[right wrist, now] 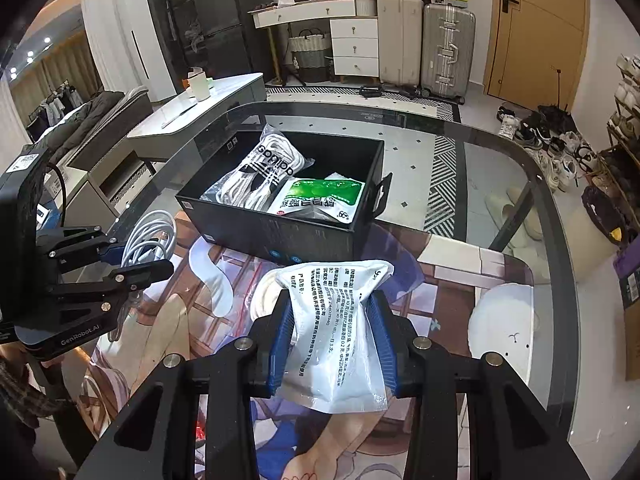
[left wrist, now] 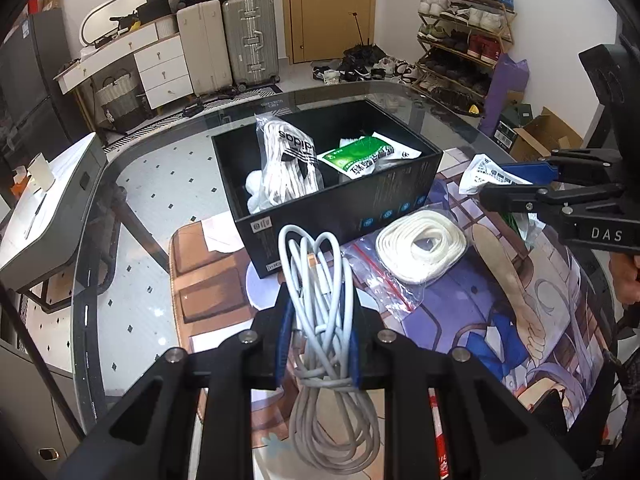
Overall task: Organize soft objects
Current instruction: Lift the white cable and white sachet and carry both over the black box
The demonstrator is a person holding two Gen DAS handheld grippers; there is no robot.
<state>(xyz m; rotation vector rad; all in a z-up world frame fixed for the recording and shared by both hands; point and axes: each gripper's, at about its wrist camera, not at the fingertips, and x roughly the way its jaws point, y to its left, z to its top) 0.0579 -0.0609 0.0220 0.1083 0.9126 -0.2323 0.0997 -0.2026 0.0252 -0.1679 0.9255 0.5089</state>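
Observation:
My left gripper (left wrist: 318,312) is shut on a coiled white cable (left wrist: 320,280), held above the mat in front of the black box (left wrist: 344,208). In the right wrist view the same left gripper (right wrist: 152,258) shows at the left with the cable (right wrist: 150,236). My right gripper (right wrist: 332,308) is shut on a white printed plastic pouch (right wrist: 334,320), lifted off the mat; the left wrist view shows this right gripper (left wrist: 492,182) and its pouch (left wrist: 486,174) at the right. The box (right wrist: 296,240) holds a bagged white rope (right wrist: 260,176) and a green-and-white pouch (right wrist: 320,196).
A bagged coil of white rope (left wrist: 420,248) lies on the printed mat (left wrist: 500,320) right of the box. The mat covers part of a glass table (right wrist: 500,184). Beyond are suitcases (right wrist: 424,48), a dresser (right wrist: 352,40) and a shoe rack (left wrist: 464,32).

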